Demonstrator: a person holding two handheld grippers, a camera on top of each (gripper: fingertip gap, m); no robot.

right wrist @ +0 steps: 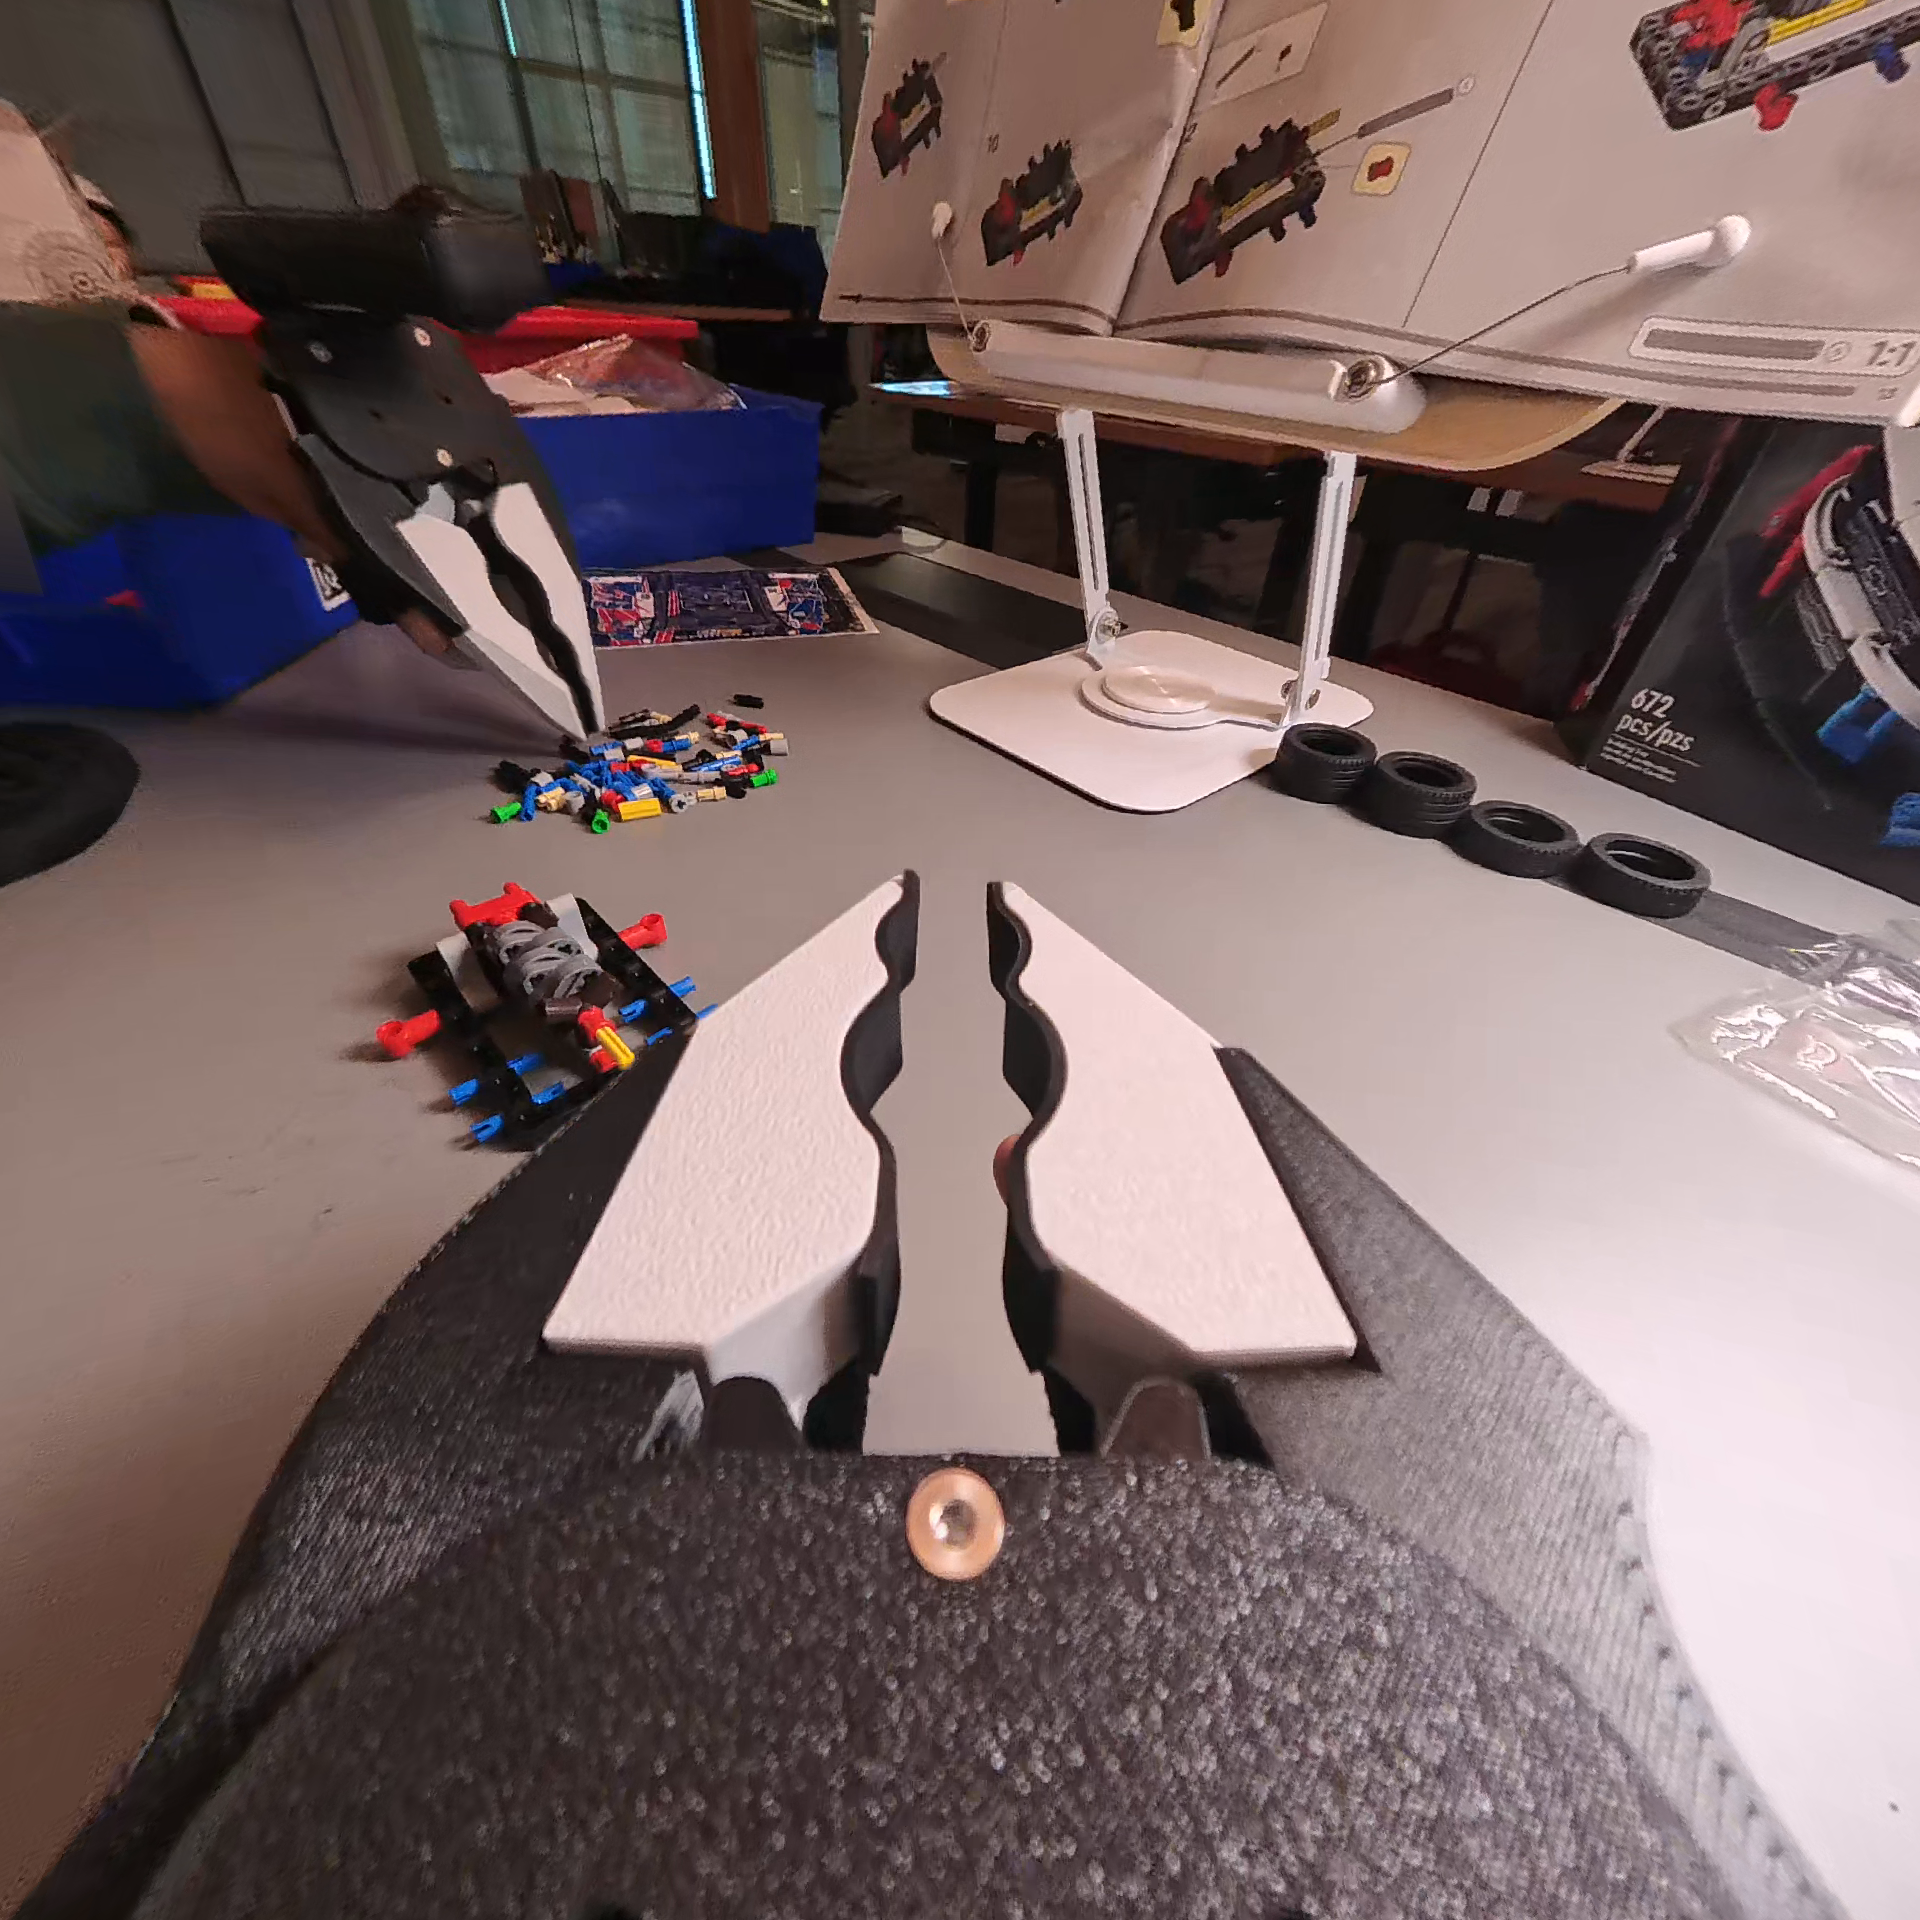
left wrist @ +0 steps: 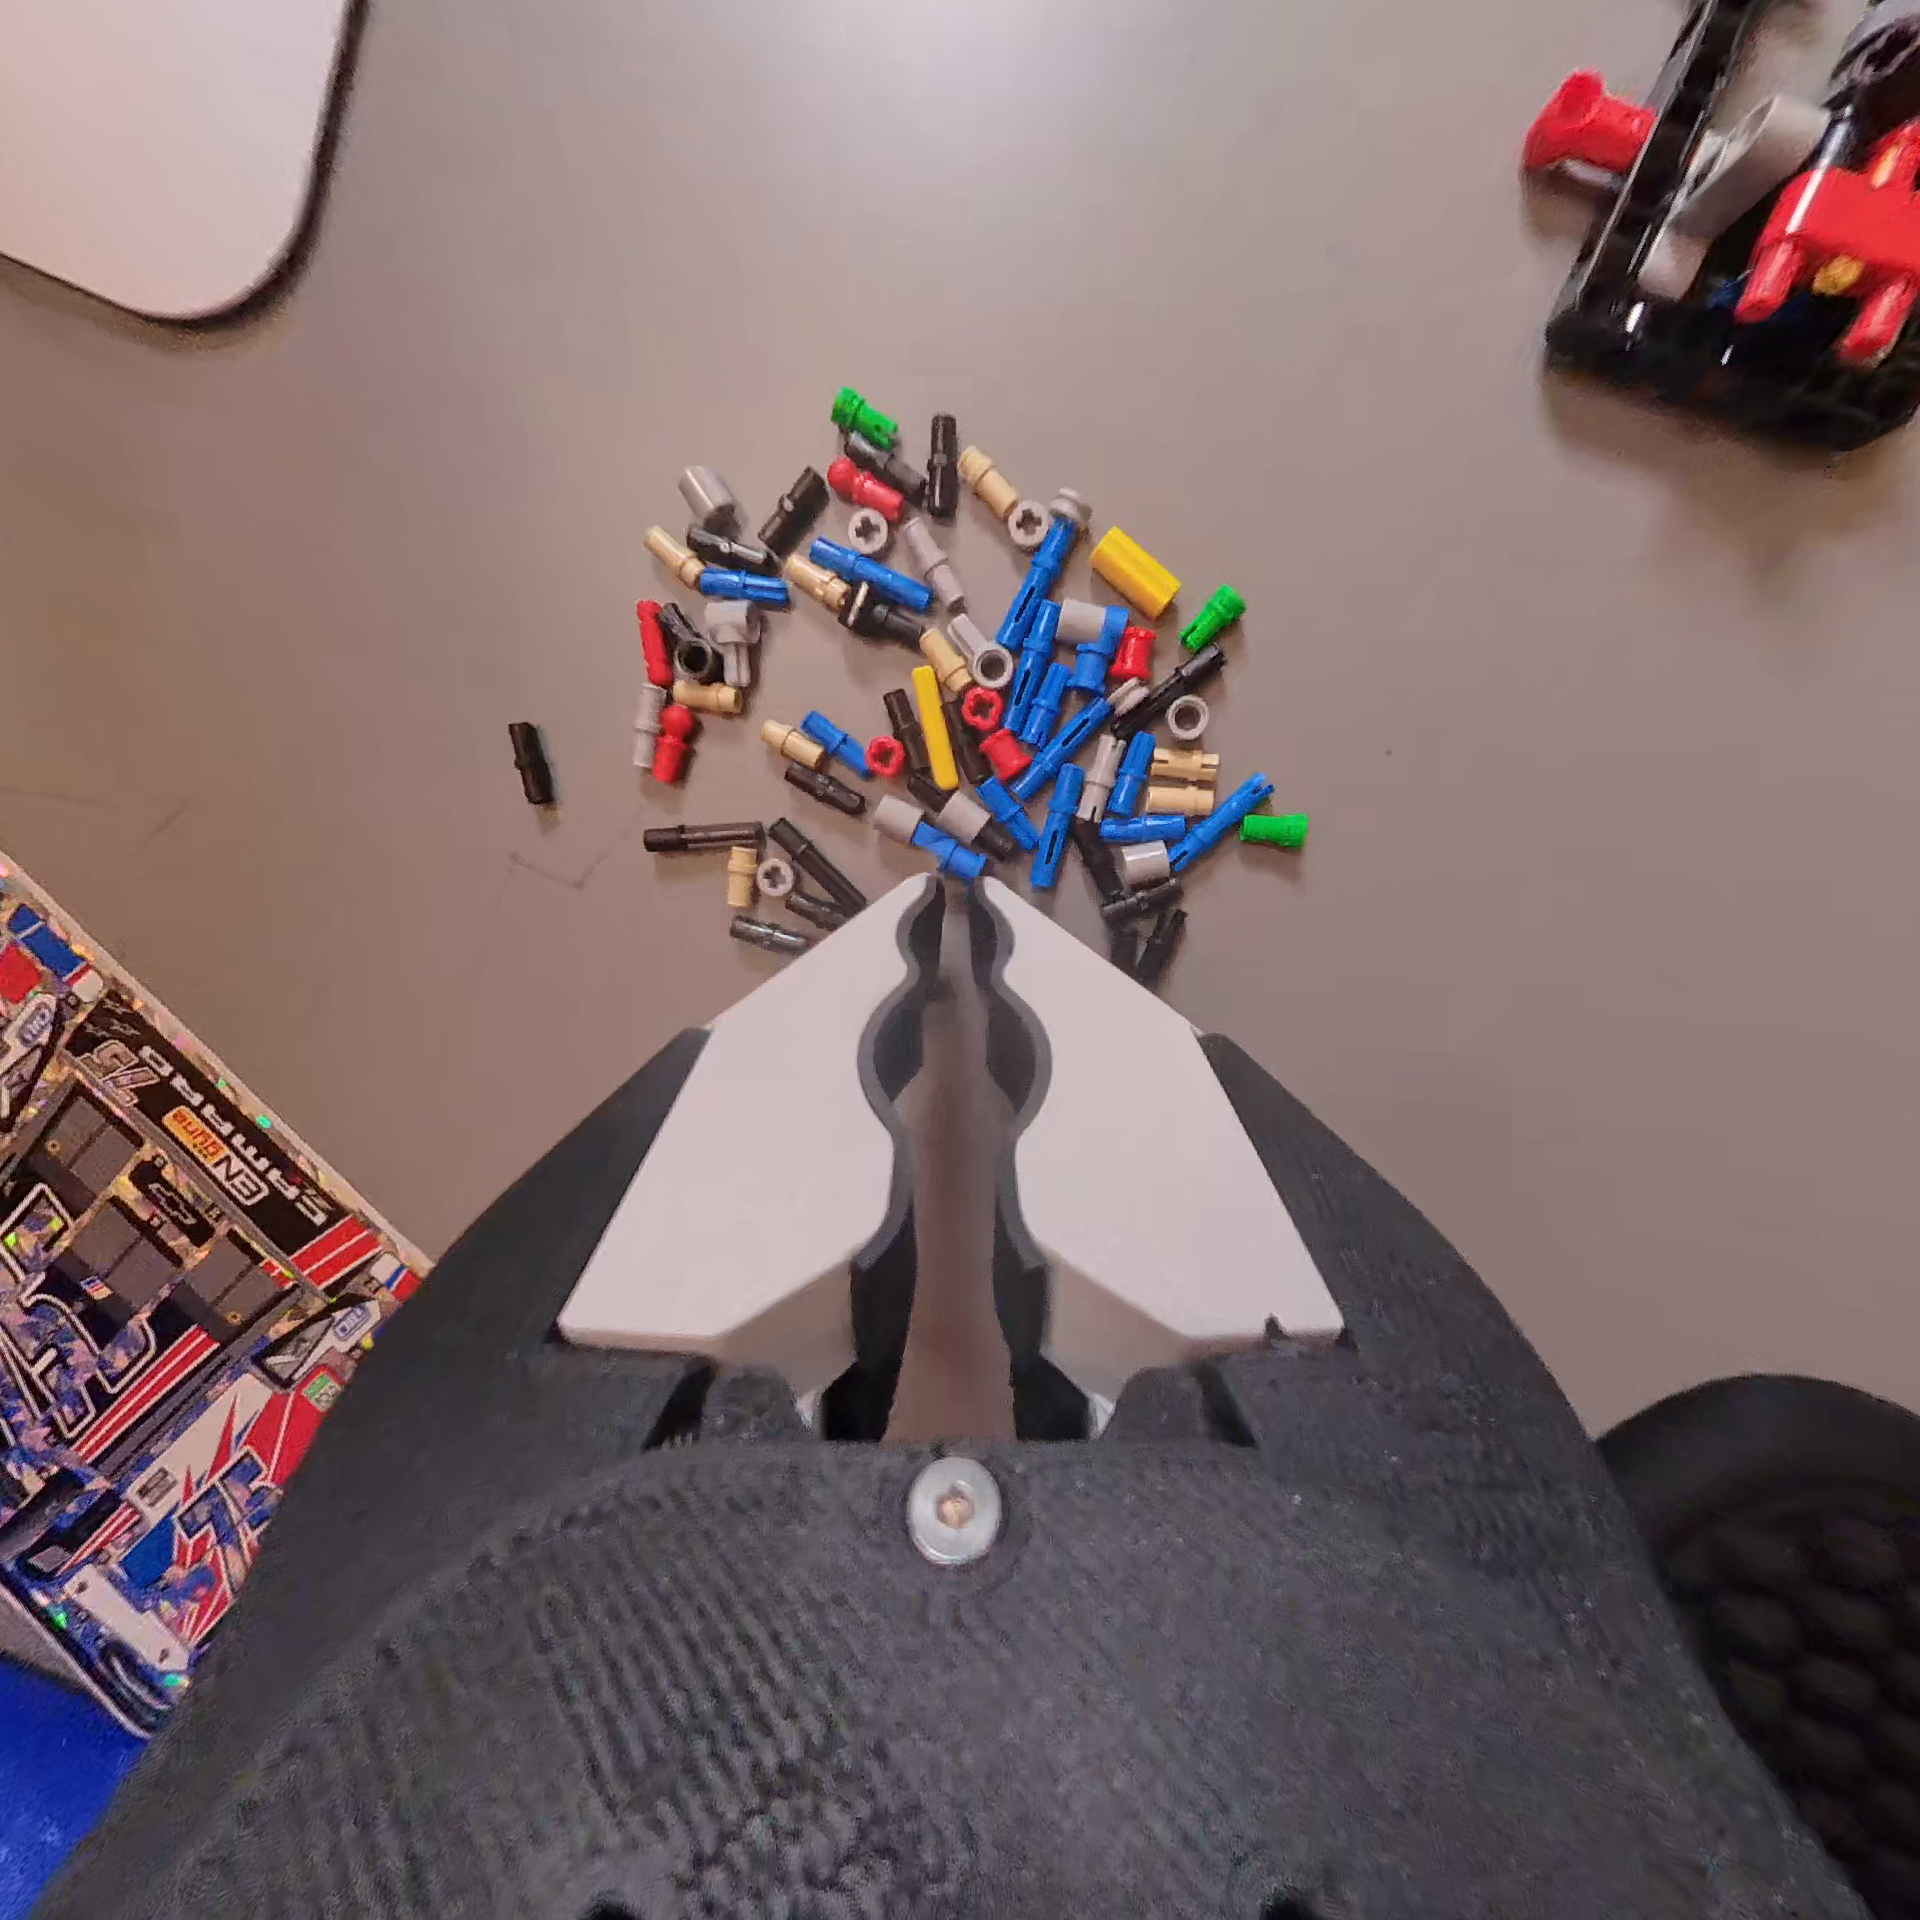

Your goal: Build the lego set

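A pile of small coloured Lego pins and connectors (left wrist: 935, 675) lies on the grey table; it also shows in the right wrist view (right wrist: 644, 769). My left gripper (left wrist: 956, 883) is down at the pile's near edge, its tips closed to a narrow gap on a blue pin (left wrist: 951, 854). The right wrist view shows it (right wrist: 587, 727) touching the pile. The partly built black, red and grey chassis (right wrist: 551, 987) lies left of my right gripper (right wrist: 953, 883), which is open and empty above the table. The chassis also shows in the left wrist view (left wrist: 1745, 229).
An open instruction booklet (right wrist: 1247, 208) rests on a white stand (right wrist: 1143, 727). Several black tyres (right wrist: 1486, 821) line up to its right, before the set's box (right wrist: 1766, 644). A sticker sheet (left wrist: 156, 1299), a clear plastic bag (right wrist: 1818, 1029) and blue bins (right wrist: 675, 468) surround the area. About 30 cm separates my left fingertips from my right.
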